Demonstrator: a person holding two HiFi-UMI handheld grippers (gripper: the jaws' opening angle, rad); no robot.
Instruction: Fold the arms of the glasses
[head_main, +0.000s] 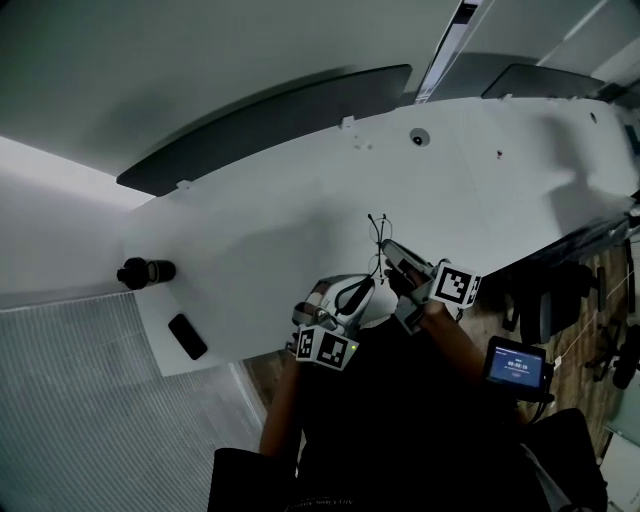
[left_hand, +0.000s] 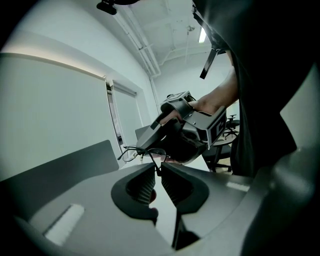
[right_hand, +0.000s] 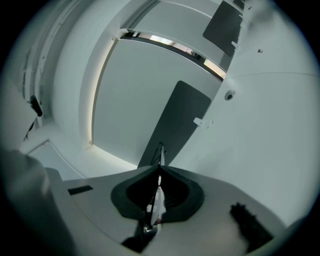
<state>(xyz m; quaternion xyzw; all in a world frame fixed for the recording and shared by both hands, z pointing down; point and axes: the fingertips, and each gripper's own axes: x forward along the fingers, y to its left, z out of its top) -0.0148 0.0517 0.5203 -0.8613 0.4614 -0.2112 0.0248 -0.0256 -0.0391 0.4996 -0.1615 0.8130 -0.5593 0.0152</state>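
My right hand-held gripper (right_hand: 160, 167) is clamped on the glasses (right_hand: 159, 150), which sit edge-on between its jaws, in the air over the bench (head_main: 300, 200) near its edge. My left hand-held gripper (left_hand: 159, 169) has its jaws almost together, the tips pinching one thin arm (left_hand: 151, 161). The glasses lie just ahead of the left jaws and a little to the left. The arm's long axis runs from those tips up and away to the right gripper. I judge the left should swing that arm in across the glasses while the right holds steady.
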